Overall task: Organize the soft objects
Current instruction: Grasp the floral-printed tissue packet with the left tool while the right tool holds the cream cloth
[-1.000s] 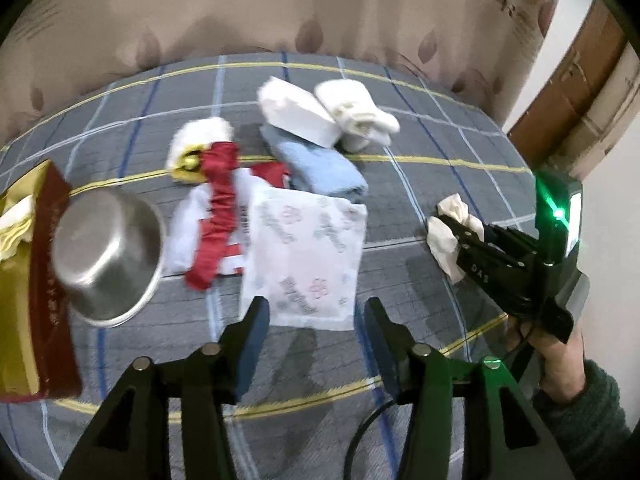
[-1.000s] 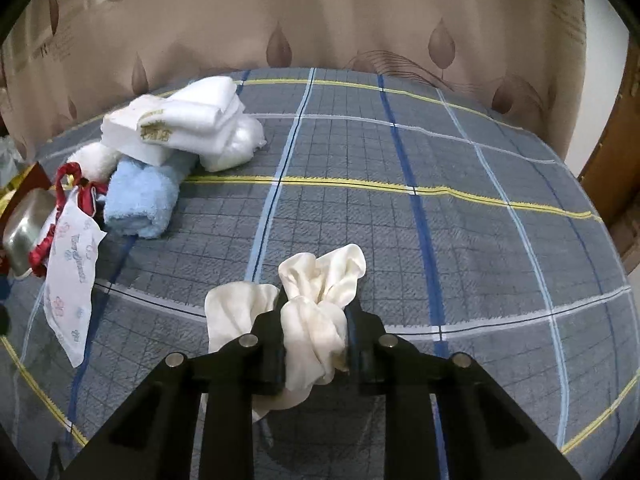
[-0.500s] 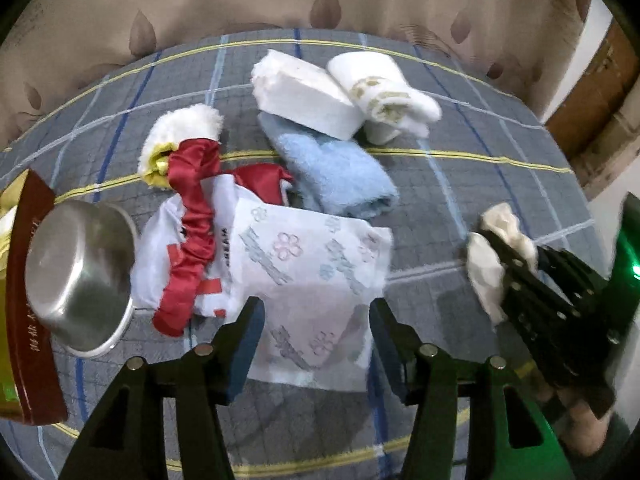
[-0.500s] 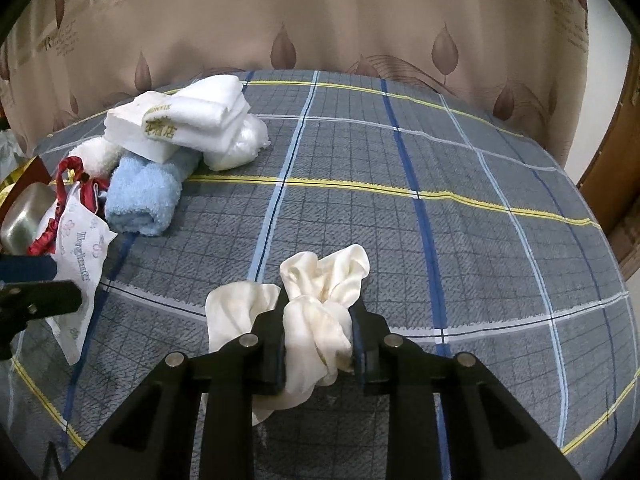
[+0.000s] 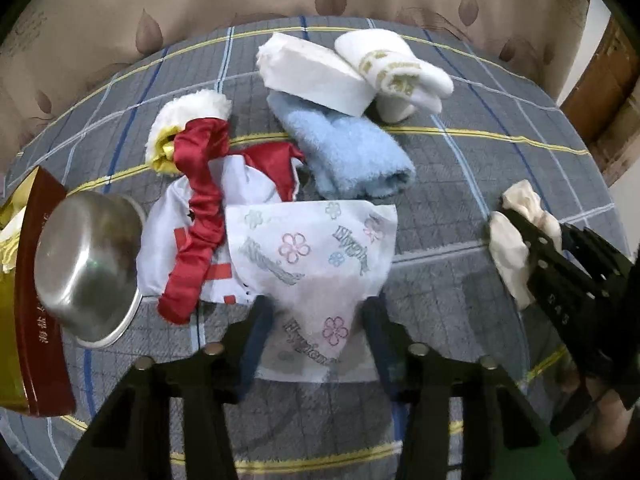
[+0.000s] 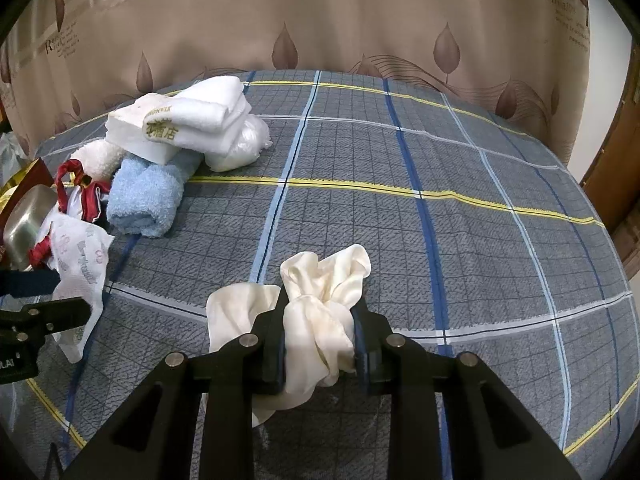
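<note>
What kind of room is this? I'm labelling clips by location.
Probably a bedroom at home: the work surface looks like a bed under a grey plaid sheet, a leaf-print curtain hangs right behind it, and folded white towels and a blue towel lie on it.

I am working in a home, most likely a bedroom. Under my claws lies a soft grey checked sheet (image 6: 460, 208) with blue and yellow lines, spread wide like bed linen. Right behind it hangs a brown curtain (image 6: 320, 16) printed with leaves and lettering. At the far right I see a white wall and a brown wooden door frame (image 5: 596, 80). Household things lie about: folded white towels (image 6: 192, 120), a rolled blue towel (image 5: 344, 152), a steel bowl (image 5: 84, 264) and a red-and-gold box (image 5: 36, 320).
</note>
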`<state>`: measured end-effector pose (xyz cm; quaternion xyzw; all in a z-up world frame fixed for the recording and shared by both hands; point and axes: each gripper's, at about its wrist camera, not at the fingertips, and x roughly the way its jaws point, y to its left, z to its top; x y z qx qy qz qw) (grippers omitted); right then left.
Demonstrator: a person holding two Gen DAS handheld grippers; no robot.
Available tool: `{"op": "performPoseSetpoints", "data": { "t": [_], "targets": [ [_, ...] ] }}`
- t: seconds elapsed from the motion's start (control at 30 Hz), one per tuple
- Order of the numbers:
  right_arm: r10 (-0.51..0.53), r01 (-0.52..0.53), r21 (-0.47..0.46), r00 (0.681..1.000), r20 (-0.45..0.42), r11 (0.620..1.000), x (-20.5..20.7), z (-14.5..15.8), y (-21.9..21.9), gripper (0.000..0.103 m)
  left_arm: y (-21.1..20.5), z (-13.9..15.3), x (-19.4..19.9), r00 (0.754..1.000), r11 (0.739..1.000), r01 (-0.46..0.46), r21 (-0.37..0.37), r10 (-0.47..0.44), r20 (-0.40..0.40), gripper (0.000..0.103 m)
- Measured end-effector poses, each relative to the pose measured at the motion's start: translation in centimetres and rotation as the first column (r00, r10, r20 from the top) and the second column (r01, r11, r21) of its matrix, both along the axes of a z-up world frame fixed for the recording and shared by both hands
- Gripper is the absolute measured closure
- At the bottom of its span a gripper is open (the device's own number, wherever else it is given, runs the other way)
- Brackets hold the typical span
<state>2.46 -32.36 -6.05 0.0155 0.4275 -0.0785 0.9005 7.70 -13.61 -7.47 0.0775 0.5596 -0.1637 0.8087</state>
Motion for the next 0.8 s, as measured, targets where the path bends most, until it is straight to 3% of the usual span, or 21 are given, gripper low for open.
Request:
{"op": "performPoseSetpoints", "data": {
  "t": [0.2, 0.8],
  "targets": [
    [-0.001, 0.001, 0.001, 1.0, 0.0, 1.0, 0.0, 0.0, 0.0, 0.077, 0.7, 0.5, -0.3, 1.0, 0.999, 0.0, -0.034, -0.001, -0.024, 0.085],
    [-0.002, 0.002, -0.004, 1.0, -0.001, 1.0, 0.0, 0.0, 0.0, 0.077, 4.0, 3.6, -3.3, 0.998, 0.997, 0.017, -0.077, -0.022, -0.061, 0.087]
  ]
}}
